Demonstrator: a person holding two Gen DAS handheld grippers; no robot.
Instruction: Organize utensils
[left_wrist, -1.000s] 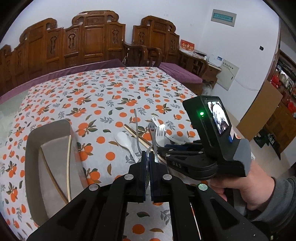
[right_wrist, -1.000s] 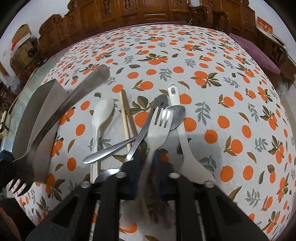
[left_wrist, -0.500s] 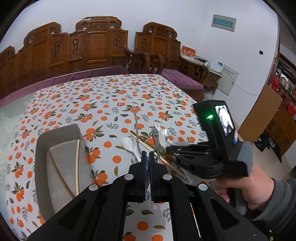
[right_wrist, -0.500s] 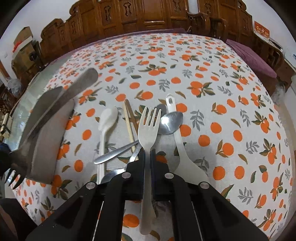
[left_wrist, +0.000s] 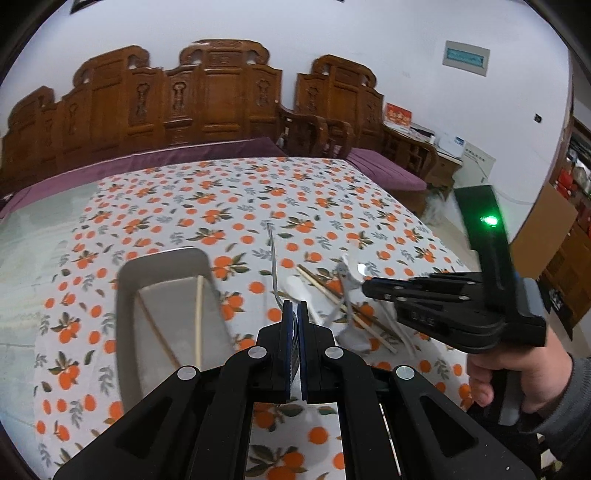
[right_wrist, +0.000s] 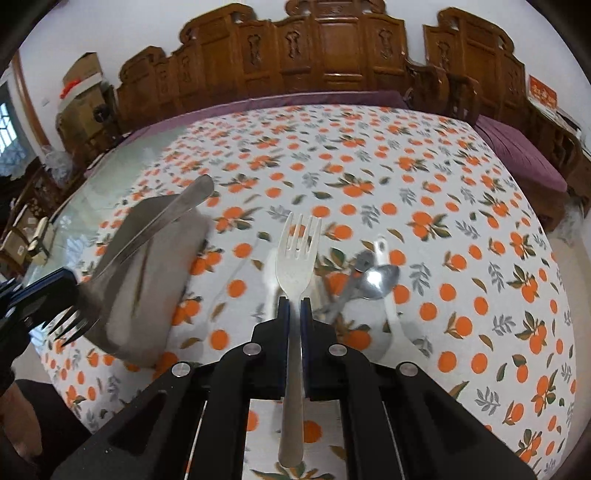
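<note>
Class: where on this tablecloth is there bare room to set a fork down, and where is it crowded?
Free: the far cloth beyond the tray, and the strip between tray and utensil pile. Crowded: that pile of crossed spoons and chopsticks beside the right gripper.

Metal, pale plastic, wood and printed cloth

The fork (right_wrist: 297, 258) in the right gripper (right_wrist: 294, 306) looked like matt off-white plastic, while the fork (right_wrist: 144, 236) clamped by the left gripper (left_wrist: 294, 308) was brushed grey metal. A spoon (right_wrist: 376, 280) on the tablecloth (right_wrist: 424, 184) shone mirror-bright – polished steel, by its look. The tray (left_wrist: 127, 295) had a dull, smooth grey finish and held pale bare-wood chopsticks (left_wrist: 198, 317). The cloth was matt, orange-printed fabric – both grippers black matt plastic
</note>
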